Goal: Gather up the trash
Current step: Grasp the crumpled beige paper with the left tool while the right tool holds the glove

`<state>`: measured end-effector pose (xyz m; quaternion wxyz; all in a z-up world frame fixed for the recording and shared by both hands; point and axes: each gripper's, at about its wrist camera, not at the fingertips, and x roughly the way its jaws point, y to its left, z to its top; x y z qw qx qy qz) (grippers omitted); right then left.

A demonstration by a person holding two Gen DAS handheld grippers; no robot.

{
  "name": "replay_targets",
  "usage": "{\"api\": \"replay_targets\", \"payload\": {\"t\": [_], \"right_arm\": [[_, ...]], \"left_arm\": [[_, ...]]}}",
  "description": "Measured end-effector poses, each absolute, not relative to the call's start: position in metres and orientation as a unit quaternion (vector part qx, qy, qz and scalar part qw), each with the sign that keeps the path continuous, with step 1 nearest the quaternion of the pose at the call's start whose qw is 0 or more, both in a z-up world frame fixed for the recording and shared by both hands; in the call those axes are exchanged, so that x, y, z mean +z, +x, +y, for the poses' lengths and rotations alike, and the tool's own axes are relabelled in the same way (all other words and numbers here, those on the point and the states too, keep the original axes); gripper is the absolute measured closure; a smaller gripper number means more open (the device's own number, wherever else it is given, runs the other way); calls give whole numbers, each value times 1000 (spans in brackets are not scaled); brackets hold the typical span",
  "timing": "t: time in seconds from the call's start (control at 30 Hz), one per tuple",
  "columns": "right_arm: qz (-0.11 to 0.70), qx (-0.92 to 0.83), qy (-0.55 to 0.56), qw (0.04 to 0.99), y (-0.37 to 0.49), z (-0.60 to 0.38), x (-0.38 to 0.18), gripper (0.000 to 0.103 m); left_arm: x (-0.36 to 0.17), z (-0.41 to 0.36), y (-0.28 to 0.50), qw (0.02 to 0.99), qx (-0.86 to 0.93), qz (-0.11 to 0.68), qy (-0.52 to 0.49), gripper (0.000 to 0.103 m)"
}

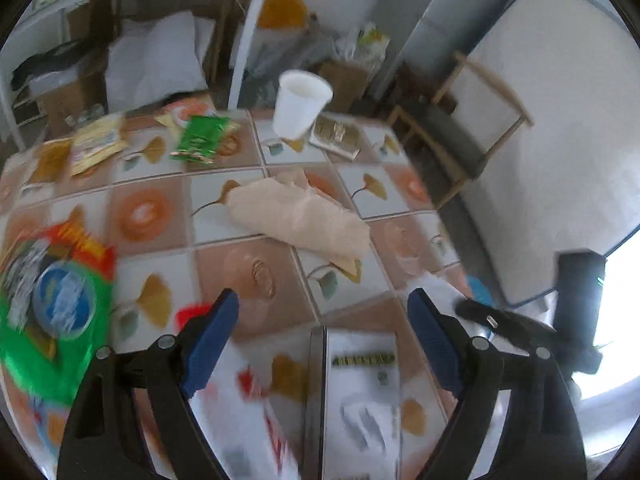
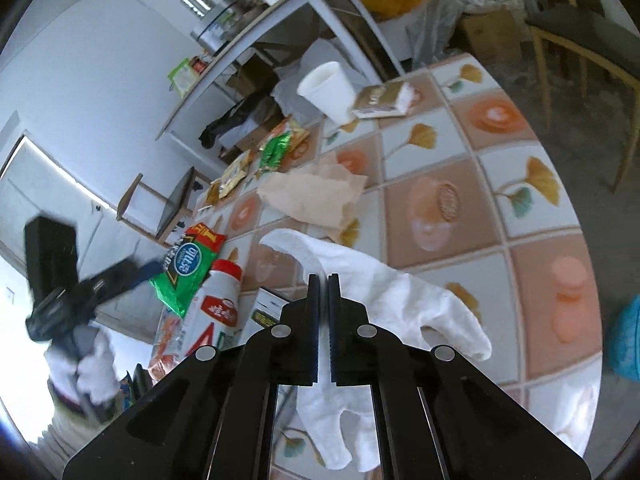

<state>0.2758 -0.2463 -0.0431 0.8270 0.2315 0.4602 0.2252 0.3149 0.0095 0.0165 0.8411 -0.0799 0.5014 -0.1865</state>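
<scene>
Patterned oilcloth with orange discs and ginkgo leaves covers the round table (image 1: 256, 216) you are working over, with a white metal shelf rack (image 1: 248, 32) and cardboard boxes behind it.

From your left wrist camera, your left gripper (image 1: 323, 300) has its blue-padded jaws standing wide apart with nothing between them. Straight ahead of the jaws lies a crumpled beige paper bag (image 1: 300, 216). Farther ahead and slightly left stands a white paper cup (image 1: 300, 104), with a flat gold-printed packet (image 1: 336, 136) just right of it. Ahead and left sits a green foil wrapper (image 1: 200, 138); close on the left is a large green, red and blue snack bag (image 1: 52, 304), blurred. Directly under the jaws lies a white printed box (image 1: 360, 392). Your other tool shows dark at the right edge.

From your right wrist camera, your right gripper (image 2: 324, 278) has its black jaws pressed together, clamped on a crumpled white paper tissue (image 2: 400, 300) that drapes to the right and below them. Ahead lies the paper bag (image 2: 316, 196), beyond it the cup (image 2: 330, 90). Left of the jaws stands a white plastic bottle with a red cap (image 2: 218, 304), touching the snack bag (image 2: 186, 272). Your left gripper appears blurred at far left, jaws unreadable in this view.
</scene>
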Motion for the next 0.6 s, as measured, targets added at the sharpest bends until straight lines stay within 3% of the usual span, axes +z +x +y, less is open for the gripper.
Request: {"api": "replay_targets", "payload": {"t": [0.13,0.33,0.4,0.6], "right_arm": [[464,226,235,824,276,-248,-48,100],[461,232,239,822,274,-249,-49,100],[461,234,241,821,274,-249,-50,100],[463,239,248,817,272,-250,-53,100]], "left_arm": [[-6,-9,364,845,-147,511,-61,19],[-32,-45,399,842,-142,516,70,19],[-43,-46,408,833,-138,530,73,19],[-63,-46,419,820,-136,553,57,38]]}}
